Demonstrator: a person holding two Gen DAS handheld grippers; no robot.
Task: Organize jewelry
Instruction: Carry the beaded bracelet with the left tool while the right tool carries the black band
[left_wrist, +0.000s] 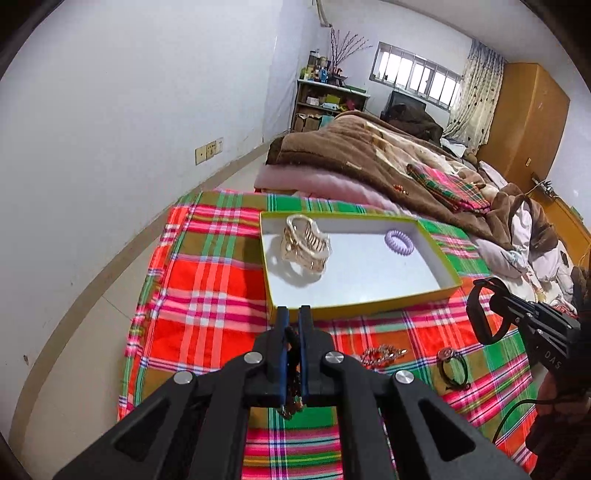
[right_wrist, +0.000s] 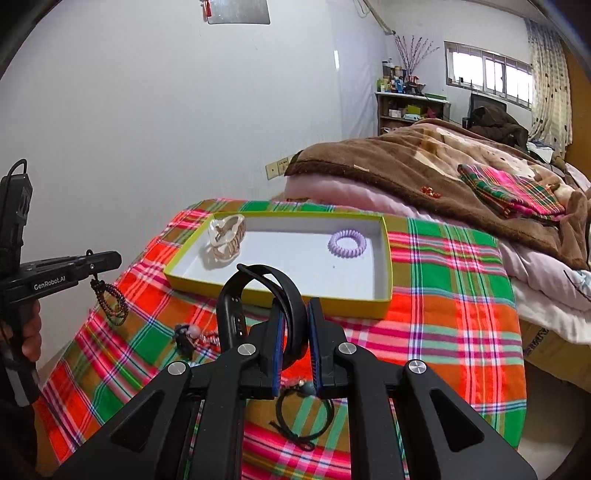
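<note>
— Where does the jewelry stand?

— I see a shallow yellow-green cardboard box with a white floor (right_wrist: 384, 258) lying on the plaid red, green and pink cloth (right_wrist: 450, 325). Inside it, a pale gold claw hair clip (right_wrist: 226, 238) sits in the far left corner, and a lilac spiral hair tie (right_wrist: 347, 242) lies toward the far right corner, well apart from the clip.

— And my left gripper?

— My left gripper (left_wrist: 294, 317) has its blue pads pressed together on a dark beaded bracelet (right_wrist: 110, 302), which dangles below the fingers, clear of the cloth, near the cloth's left edge. The gripper's tips are just before the box's near wall.

— The right one?

— My right gripper (right_wrist: 295, 314) is pinching a black rubber wristband (right_wrist: 258, 295), a looped strap that stands up out of the fingers, in front of the box's near wall.

— What is left on the cloth?

— A black cord bracelet with a round charm (left_wrist: 452, 363) lies near the front edge, under my right gripper. Left of it I make out a reddish, sparkly chain piece (left_wrist: 380, 355), and a small dark item with a pink bead (right_wrist: 186, 334); I cannot tell whether they touch.

— Beyond the cloth?

— A brown fleece blanket (right_wrist: 388, 170) over pink bedding, with a folded plaid cloth (right_wrist: 513, 192) on top.
</note>
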